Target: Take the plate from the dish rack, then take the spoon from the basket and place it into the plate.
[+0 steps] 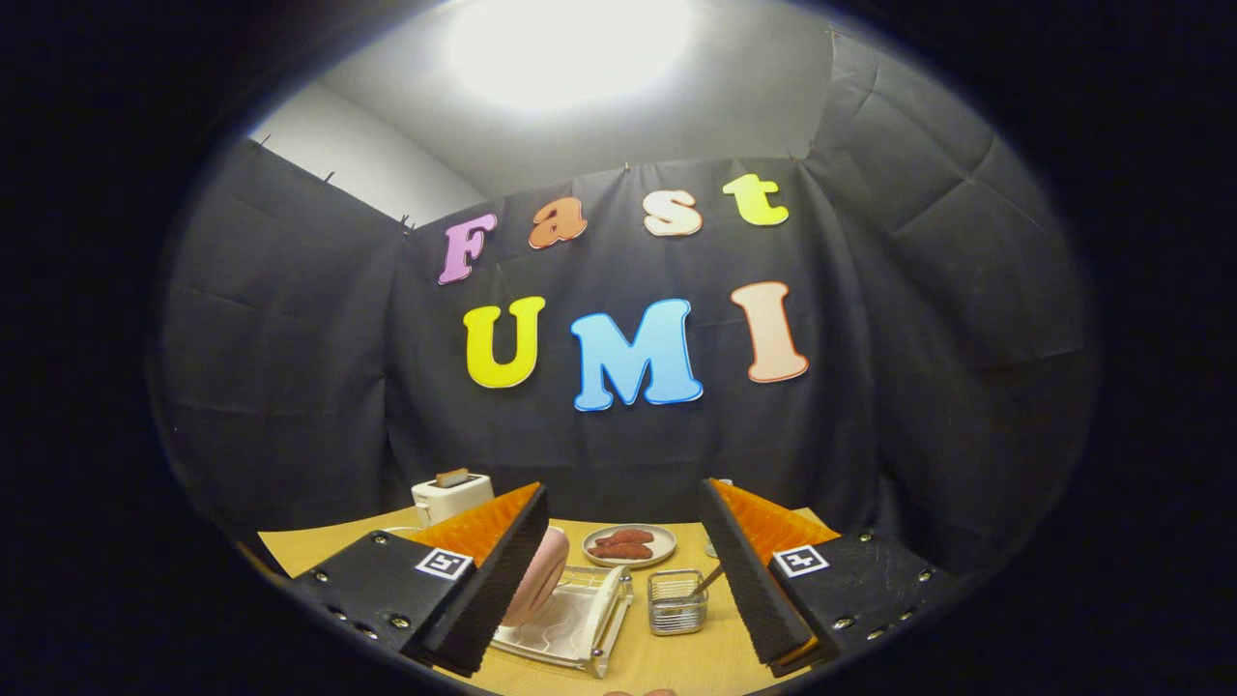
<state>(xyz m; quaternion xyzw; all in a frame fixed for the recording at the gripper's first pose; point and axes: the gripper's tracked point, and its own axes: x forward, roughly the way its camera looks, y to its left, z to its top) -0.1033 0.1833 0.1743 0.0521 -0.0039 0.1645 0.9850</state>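
A round pink plate [537,578] stands upright in a white dish rack [570,628] on the wooden table [676,657]. Beside it, a wire basket [676,602] holds a spoon [708,578]. Beyond sit a sausage plate [629,546] and white toaster [451,496]. The hand-held gripper [623,570] gapes wide, empty.

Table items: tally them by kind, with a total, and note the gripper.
Toaster: 1
Dish rack: 1
Pink plate in rack: 1
Basket: 1
Spoon in basket: 1
Dish of sausages: 1
Total: 6
Gripper: open, holding nothing.
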